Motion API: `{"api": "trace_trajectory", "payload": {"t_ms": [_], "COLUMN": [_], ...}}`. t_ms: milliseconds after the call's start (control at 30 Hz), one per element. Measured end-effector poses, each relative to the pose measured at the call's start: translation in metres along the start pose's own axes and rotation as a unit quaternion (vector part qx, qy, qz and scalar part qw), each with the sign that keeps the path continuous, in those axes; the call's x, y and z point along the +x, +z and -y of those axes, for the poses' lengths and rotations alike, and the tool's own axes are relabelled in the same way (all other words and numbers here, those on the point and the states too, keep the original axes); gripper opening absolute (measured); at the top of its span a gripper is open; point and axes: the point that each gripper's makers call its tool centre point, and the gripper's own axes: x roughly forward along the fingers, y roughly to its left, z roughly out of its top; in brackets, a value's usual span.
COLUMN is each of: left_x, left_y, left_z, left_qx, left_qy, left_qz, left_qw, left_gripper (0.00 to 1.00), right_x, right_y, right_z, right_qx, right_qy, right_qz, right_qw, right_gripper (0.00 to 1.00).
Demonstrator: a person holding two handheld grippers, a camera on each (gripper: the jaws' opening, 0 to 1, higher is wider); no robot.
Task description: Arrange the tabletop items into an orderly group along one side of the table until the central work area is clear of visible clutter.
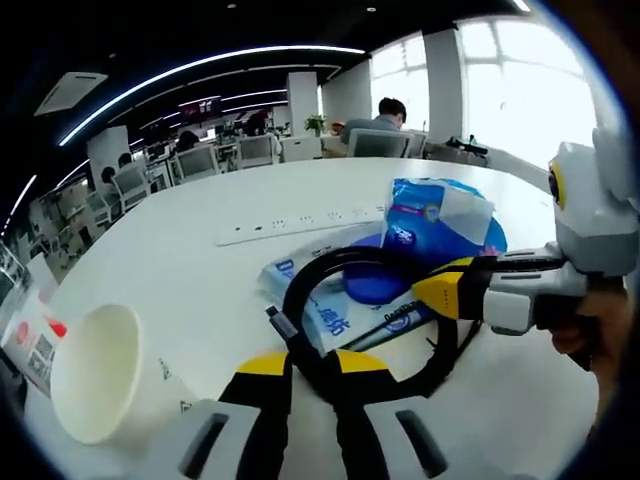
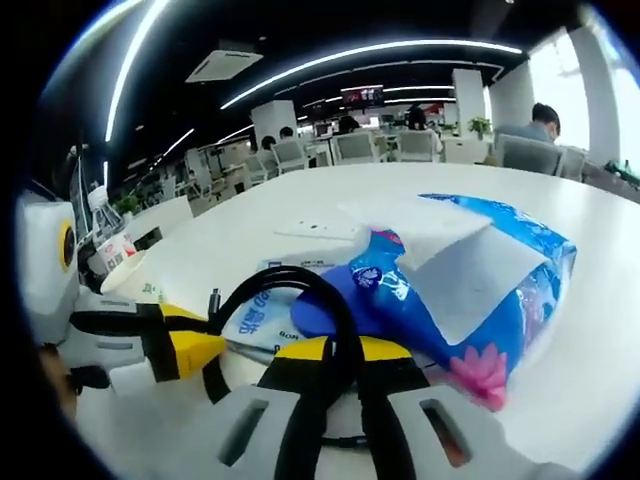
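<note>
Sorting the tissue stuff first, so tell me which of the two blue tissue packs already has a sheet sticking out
The bulky blue tissue pack with pink flowers: a white sheet sticks out of its top. The flat tissue packet lies sealed under the black cable.

black cable between fingers, paper cup left

One black cable lies looped on the white surface. One blue tissue pack with one white tissue sticking out. One flat wipes packet sits under the cable. One blue round lid. One white paper cup on its side. One long power strip set into the surface. Two grippers: left gripper, right gripper. One person seated at the far desks
</note>
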Motion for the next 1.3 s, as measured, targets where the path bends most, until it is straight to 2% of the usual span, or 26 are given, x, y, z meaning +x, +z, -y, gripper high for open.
{"api": "trace_trajectory", "payload": {"t_ms": [300, 600, 767, 833, 1033, 1167, 1300], "left_x": [-0.007, -0.008, -0.011, -0.015, -0.029, -0.039, -0.045], "left_y": [0.005, 0.018, 0.017, 0.022, 0.033, 0.031, 0.029], "left_z": [0.003, -0.008, -0.007, -0.008, -0.005, 0.001, 0.006], "left_qx": [0.024, 0.025, 0.024, 0.022, 0.020, 0.032, 0.052], "left_qy": [0.007, 0.008, 0.009, 0.008, 0.002, -0.003, 0.001], "left_qz": [0.004, 0.007, 0.010, 0.014, 0.026, 0.018, 0.009], "left_qw": [0.9997, 0.9996, 0.9996, 0.9996, 0.9994, 0.9993, 0.9986], "left_gripper": [0.11, 0.09, 0.08, 0.08, 0.08, 0.08, 0.08], "right_x": [-0.002, -0.012, -0.014, -0.018, -0.033, -0.040, -0.047], "right_y": [0.004, 0.013, 0.016, 0.019, 0.033, 0.037, 0.036], "right_z": [0.000, -0.003, -0.006, -0.007, -0.012, -0.015, -0.015], "right_qx": [0.022, 0.034, 0.034, 0.036, 0.023, 0.002, -0.001], "right_qy": [0.006, 0.016, 0.020, 0.021, 0.016, 0.016, 0.019], "right_qz": [0.002, 0.010, 0.012, 0.016, 0.027, 0.018, 0.015], "right_qw": [0.9997, 0.9993, 0.9991, 0.9990, 0.9992, 0.9997, 0.9997], "right_gripper": [0.06, 0.05, 0.04, 0.04, 0.04, 0.04, 0.04]}}
